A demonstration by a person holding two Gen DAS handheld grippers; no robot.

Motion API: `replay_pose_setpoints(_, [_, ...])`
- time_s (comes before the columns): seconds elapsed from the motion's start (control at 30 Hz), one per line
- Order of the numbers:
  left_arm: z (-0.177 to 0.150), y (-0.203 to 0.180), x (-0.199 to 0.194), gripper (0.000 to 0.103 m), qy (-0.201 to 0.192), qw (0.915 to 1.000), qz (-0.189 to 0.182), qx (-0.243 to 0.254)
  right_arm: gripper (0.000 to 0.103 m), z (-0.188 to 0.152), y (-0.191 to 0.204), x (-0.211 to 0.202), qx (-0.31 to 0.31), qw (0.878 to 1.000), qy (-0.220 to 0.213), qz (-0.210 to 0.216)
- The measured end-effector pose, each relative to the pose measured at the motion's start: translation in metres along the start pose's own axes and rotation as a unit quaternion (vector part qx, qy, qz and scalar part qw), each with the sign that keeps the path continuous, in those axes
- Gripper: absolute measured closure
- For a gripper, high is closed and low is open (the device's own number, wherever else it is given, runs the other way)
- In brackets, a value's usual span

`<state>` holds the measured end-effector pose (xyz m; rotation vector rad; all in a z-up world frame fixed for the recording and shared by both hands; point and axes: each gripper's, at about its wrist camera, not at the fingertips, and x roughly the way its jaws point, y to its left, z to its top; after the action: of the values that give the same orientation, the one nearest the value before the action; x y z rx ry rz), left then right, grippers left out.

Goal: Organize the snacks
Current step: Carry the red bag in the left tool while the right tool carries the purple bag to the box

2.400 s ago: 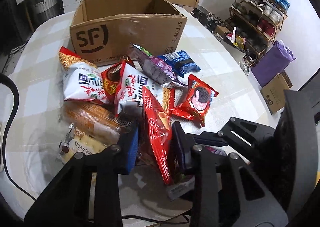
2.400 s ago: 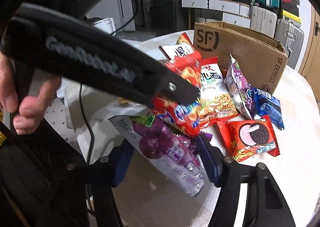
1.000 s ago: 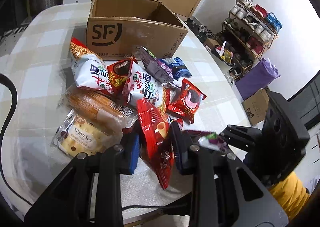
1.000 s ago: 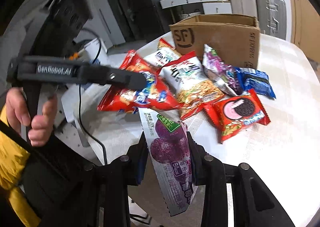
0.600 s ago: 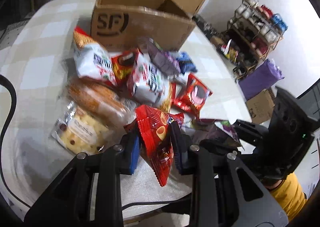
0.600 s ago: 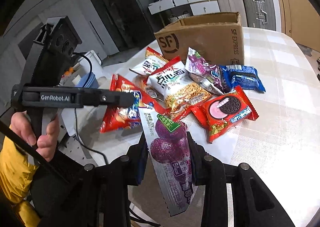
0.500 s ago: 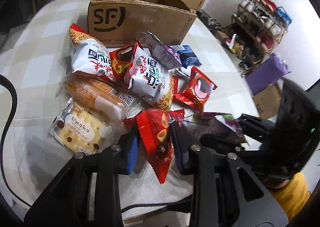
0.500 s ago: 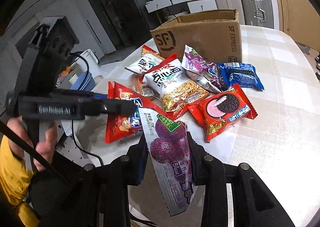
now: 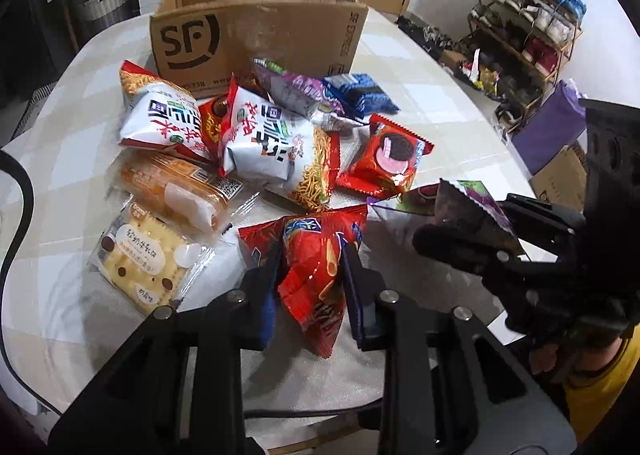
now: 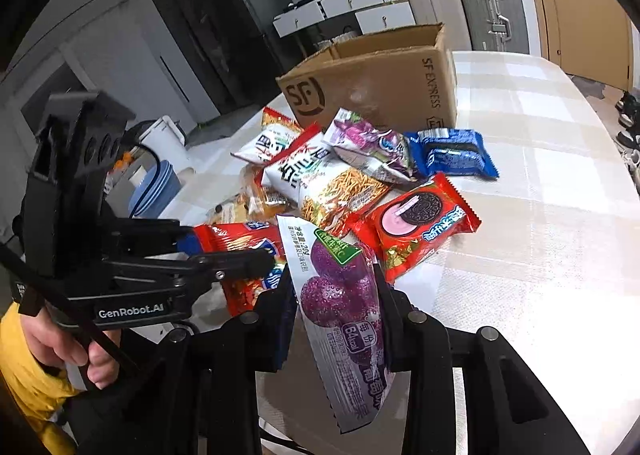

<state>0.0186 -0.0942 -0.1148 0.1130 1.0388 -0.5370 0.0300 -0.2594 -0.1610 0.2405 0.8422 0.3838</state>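
Gripping a red snack packet, the left gripper has its blue pads clamped on the packet's middle, the foil creased between them; its jaws have just been closing further. The right gripper is likewise closed on a purple grape-print pouch, pinched across its width, tail hanging near.

Handling, judged: both packs light, soft, crinkly, slick foil; contents likely crushable. Best held at a flat sealed edge or mid-body with modest pressure.

Remaining stock, in a heap just beyond the grippers:
- red cookie packet, right of centre
- two white noodle-snack bags
- blue cookie packet, far right
- purple pouch, beside it
- orange cake pack and clear cracker pack, left

Open cardboard box, marked SF, stands at the far side, apparently the destination.

Surface: round table under a pale checked cloth; black cable at the left edge. Room: shoe rack far right, suitcases and white drawers behind.
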Motion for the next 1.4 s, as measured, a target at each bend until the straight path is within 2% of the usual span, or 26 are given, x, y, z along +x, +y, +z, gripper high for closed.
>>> replay_pose_setpoints(0.33, [-0.009, 0.02, -0.029, 0.079, -0.024, 0.9974, -0.051, -0.045, 0.069, 0.004, -0.004, -0.019, 0.024, 0.998, -0.04, 0.029])
replay_pose_setpoints(0.57, [-0.001, 0.029, -0.071, 0.079, -0.069, 0.9944, -0.057, -0.056, 0.069, 0.01, 0.005, -0.035, 0.023, 0.996, -0.074, 0.05])
replay_pose_setpoints(0.73, [0.012, 0.042, -0.101, 0.078, -0.1, 0.9916, -0.057, -0.061, 0.069, 0.02, 0.015, -0.043, 0.018, 0.995, -0.09, 0.048])
replay_pose_setpoints(1.1, [0.062, 0.062, -0.139, 0.078, -0.146, 0.9857, -0.047, -0.07, 0.069, 0.084, 0.037, -0.067, -0.008, 0.992, -0.122, 0.03])
replay_pose_setpoints(1.4, [0.114, 0.08, -0.136, 0.078, -0.153, 0.9847, -0.038, -0.074, 0.069, 0.139, 0.037, -0.057, -0.01, 0.99, -0.137, 0.024])
